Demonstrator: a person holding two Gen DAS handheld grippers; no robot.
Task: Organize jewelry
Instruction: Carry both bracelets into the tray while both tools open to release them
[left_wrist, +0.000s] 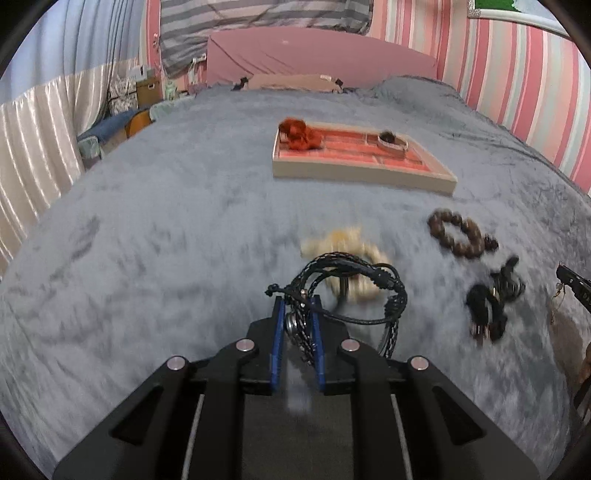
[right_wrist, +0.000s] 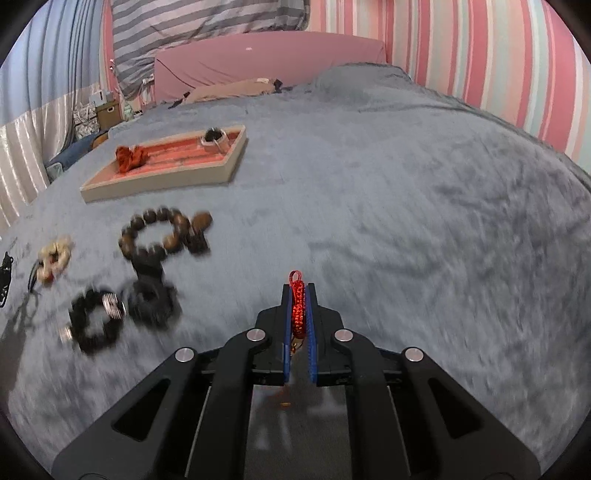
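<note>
Holding a bundle of black braided cord bracelets (left_wrist: 354, 291), the left gripper (left_wrist: 298, 306) has its blue pads nearly together, and the cords with a small metal piece are pinched between them. The loops of the bracelets hang out in front and to the right of the fingers, above the grey blanket (left_wrist: 166, 240) that covers the bed.

The right gripper (right_wrist: 298, 295) is closed tight on a shiny red cord (right_wrist: 297, 306). A small loop of this cord comes out above the fingertips, and a bit of it shows lower between the pads.

The jewelry tray (left_wrist: 364, 173) lies further away on the blanket. It has a pale frame and a red lining with rows. A red fabric piece (left_wrist: 299, 134) sits in its far left corner, and a small band with a dark thing on top (left_wrist: 392, 141) is near the far right side; I cannot tell exactly what it is.

Between the tray and the grippers, several pieces lie loose on the blanket: a cream-coloured bracelet (left_wrist: 345, 254) just behind the black cords, a brown bead bracelet (left_wrist: 458, 232) to the right of it, and black bracelets with metal parts (left_wrist: 491, 302) nearer. All of these look blurred. In the right camera the same brown beads (right_wrist: 162, 232) and black pieces (right_wrist: 96, 321) lie to the left of the gripper, well apart from the tray (right_wrist: 166, 173).
</note>
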